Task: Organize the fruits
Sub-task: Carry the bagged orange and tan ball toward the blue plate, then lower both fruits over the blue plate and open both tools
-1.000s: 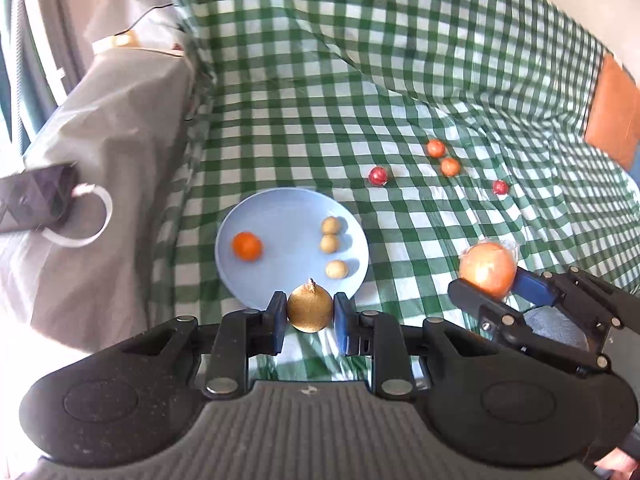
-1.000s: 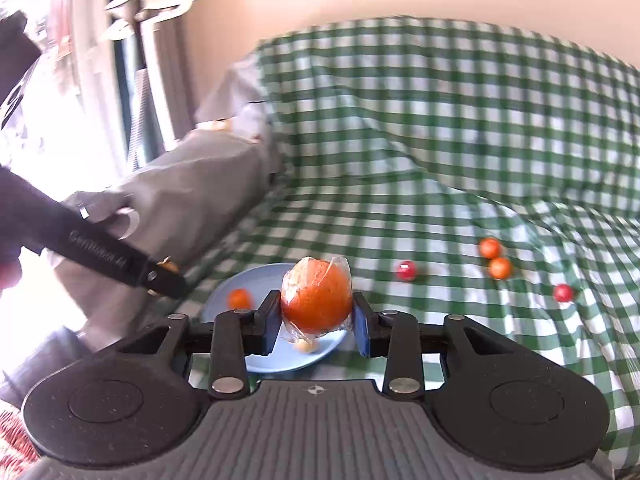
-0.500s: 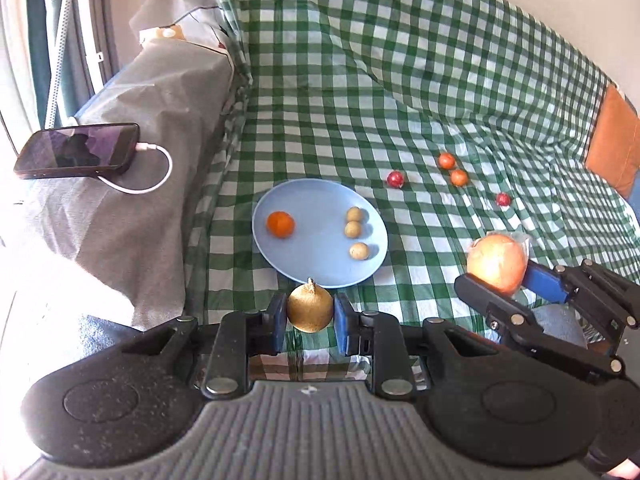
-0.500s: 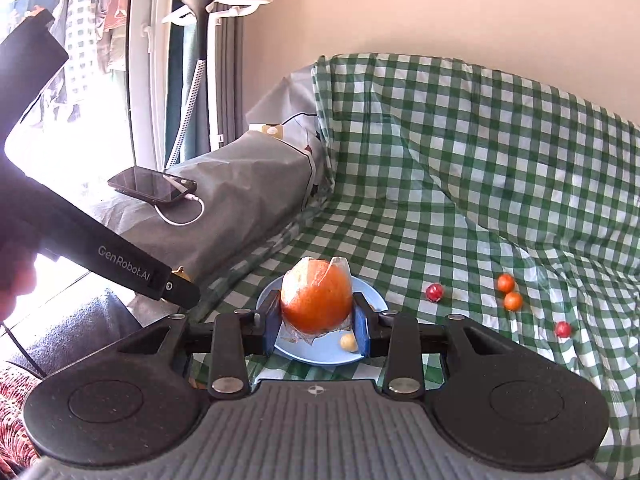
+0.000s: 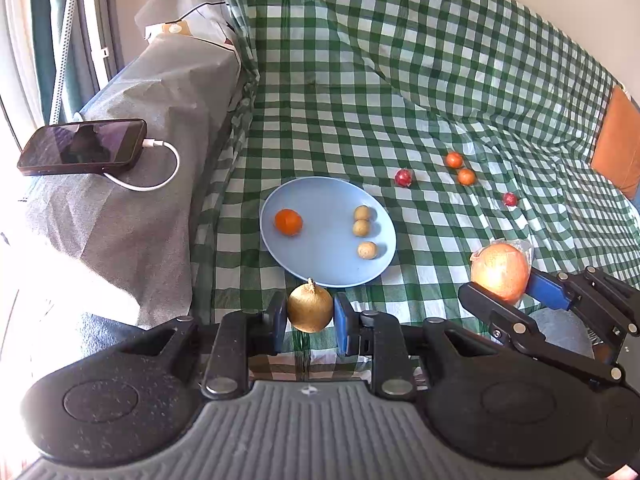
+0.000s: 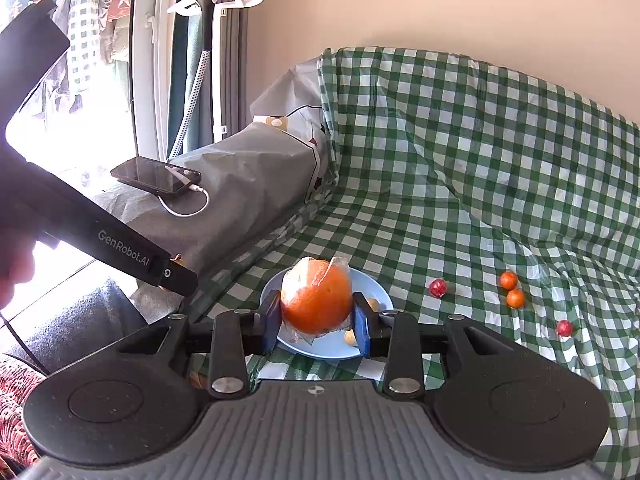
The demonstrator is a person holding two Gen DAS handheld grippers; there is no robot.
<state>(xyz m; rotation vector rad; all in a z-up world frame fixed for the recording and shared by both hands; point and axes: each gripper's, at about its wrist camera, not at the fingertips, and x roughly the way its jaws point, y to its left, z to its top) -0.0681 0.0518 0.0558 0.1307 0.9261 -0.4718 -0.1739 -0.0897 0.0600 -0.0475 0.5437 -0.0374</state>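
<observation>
My left gripper (image 5: 310,314) is shut on a golden-brown onion (image 5: 310,309), held above the near rim of a light blue plate (image 5: 320,264). The plate holds a small orange fruit (image 5: 288,222) and three small tan fruits (image 5: 362,227). My right gripper (image 6: 317,320) is shut on a large orange in clear plastic wrap (image 6: 317,302), held above the plate (image 6: 374,280); in the left wrist view the orange (image 5: 500,272) hangs right of the plate. Two small orange fruits (image 5: 460,168) and two red ones (image 5: 403,177) lie on the checked cloth beyond the plate.
A green-and-white checked cloth (image 5: 400,80) covers the sofa seat and back. On the left, a grey-covered armrest (image 5: 152,120) carries a phone (image 5: 82,152) on a white cable. An orange cushion (image 5: 618,140) is at the far right. A garment steamer (image 6: 206,20) stands by the window.
Both grippers have risen and pulled back from the plate with their fruit still held. The plate and loose fruits look farther off, and the phone and armrest have come into view.
</observation>
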